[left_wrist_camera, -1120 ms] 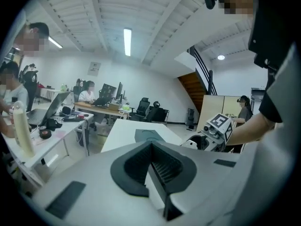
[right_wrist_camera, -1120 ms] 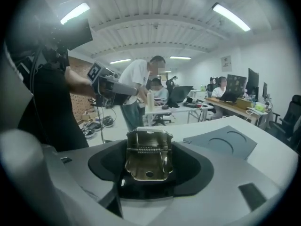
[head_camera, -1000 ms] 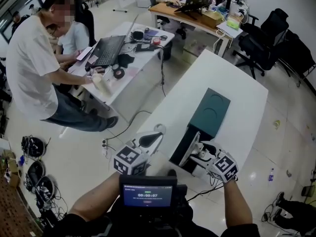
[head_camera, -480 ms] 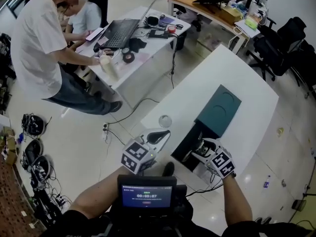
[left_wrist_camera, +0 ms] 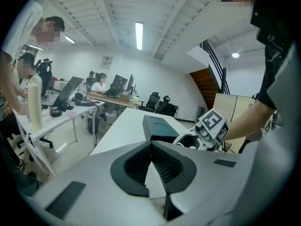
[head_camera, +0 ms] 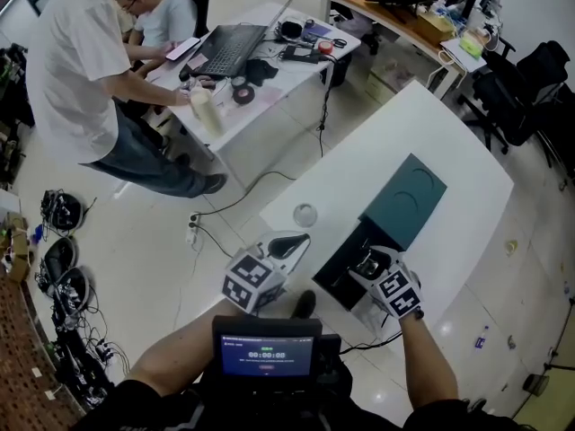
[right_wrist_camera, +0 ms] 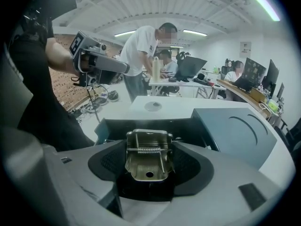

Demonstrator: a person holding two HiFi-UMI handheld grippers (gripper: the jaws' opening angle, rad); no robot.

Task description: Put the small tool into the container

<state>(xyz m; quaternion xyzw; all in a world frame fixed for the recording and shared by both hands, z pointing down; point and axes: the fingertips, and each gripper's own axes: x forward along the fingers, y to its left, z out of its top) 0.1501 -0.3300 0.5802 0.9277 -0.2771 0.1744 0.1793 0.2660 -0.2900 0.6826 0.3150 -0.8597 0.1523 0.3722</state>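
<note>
- Silvery metal is showing between the jaws of the right gripper [head_camera: 368,265]: the small tool [right_wrist_camera: 148,163], a spring clip with a coil across its top, is sitting clamped there, one dark pad pressing on each side.
- Those jaws are standing wide apart, spread by the clip's own width.
- The right gripper is pointing down over the near, open end of the dark container [head_camera: 344,263] — whether the clip is touching its floor cannot be told.
- The container is lying on the white table [head_camera: 431,142], its open end facing the person wearing the camera, with a teal cover [head_camera: 404,200] adjoining its far end.
- The left gripper [head_camera: 296,241] is hanging just off the table's near corner, to the left of the container, jaws brought together at the tips and carrying nothing.
- A round clear disc [head_camera: 305,214] is resting on the table's near corner, just beyond the left gripper's tip and apart from the container.
- Across the room, a person in a white shirt [head_camera: 76,57] is leaning over a desk [head_camera: 269,70] crowded with a laptop and small gear — well away from the work.
</note>
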